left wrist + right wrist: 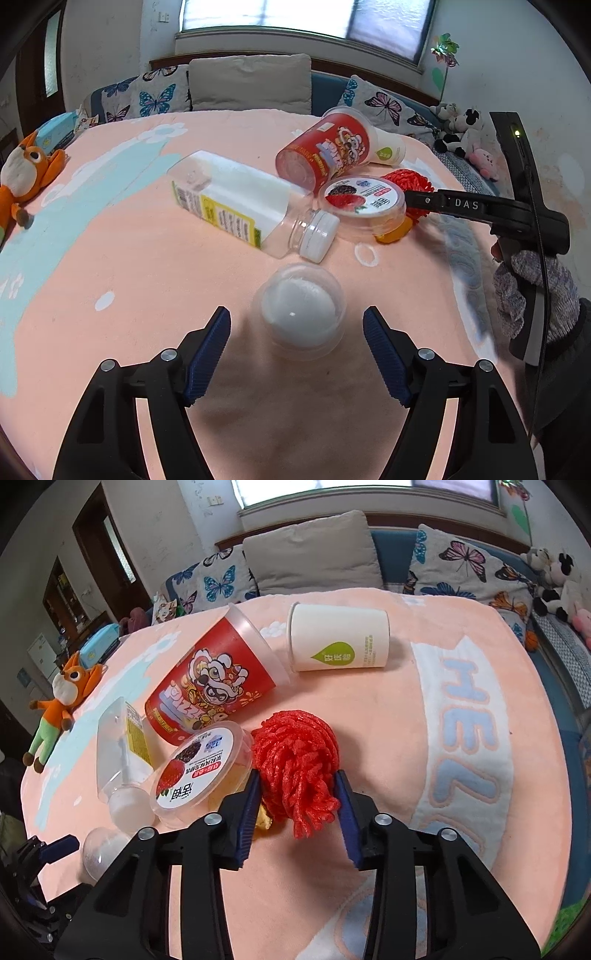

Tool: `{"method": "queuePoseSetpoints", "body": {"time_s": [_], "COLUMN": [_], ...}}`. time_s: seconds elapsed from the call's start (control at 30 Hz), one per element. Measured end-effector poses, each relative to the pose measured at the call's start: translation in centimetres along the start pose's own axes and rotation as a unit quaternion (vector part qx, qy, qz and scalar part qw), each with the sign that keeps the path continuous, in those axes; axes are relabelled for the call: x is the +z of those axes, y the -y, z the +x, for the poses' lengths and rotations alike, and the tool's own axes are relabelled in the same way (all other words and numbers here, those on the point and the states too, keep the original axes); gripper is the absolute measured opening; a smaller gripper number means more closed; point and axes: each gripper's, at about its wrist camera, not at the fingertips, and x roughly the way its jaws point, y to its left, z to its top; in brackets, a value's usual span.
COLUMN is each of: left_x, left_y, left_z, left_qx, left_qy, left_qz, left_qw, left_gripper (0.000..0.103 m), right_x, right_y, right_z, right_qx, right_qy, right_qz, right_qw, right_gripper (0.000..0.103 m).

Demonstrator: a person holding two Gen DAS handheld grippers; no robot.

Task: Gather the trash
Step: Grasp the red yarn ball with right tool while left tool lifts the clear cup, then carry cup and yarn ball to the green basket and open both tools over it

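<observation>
Red foam netting (295,760), light and squashy, sits pinched mid-bulge in the right tool (299,797), while the left tool (297,347) gapes wide around a slippery clear cup (301,310) at twelve o'clock.

Your way forward is blocked by the toppled clear bottle (251,206), fruit tub (364,201) and red cup (325,147); bare blanket (129,277) lies open left.

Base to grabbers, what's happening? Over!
Right gripper shut on red foam net. Left gripper open, clear cup just ahead of its fingers. Fruit tub touching net's left side.
</observation>
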Motion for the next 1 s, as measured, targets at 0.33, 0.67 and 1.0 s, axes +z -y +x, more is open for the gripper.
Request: {"method": "queuePoseSetpoints", "body": {"time_s": [0.33, 0.67, 1.0], "left_x": [0.7, 0.6, 2.5], "left_y": [0.0, 0.5, 0.2], "left_z": [1.8, -1.0, -5.2], "left_qx": [0.007, -0.031, -0.127], "left_qy": [-0.018, 0.010, 0.034], "left_qz": [0.021, 0.014, -0.034], "left_qw": [0.9996, 0.9994, 0.9908], "left_gripper": [0.054, 0.052, 0.052], "right_x": [-0.1, -2.1, -5.0], "right_y": [0.5, 1.0, 2.0], "right_z": [-3.8, -9.7, -15.5], "right_qx": [-0.002, -0.004, -0.015], "right_qy": [0.036, 0.072, 0.103], "right_qz": [0.011, 0.021, 0.036], "right_qw": [0.999, 0.997, 0.994], "right_gripper": [0.036, 0.036, 0.036]}}
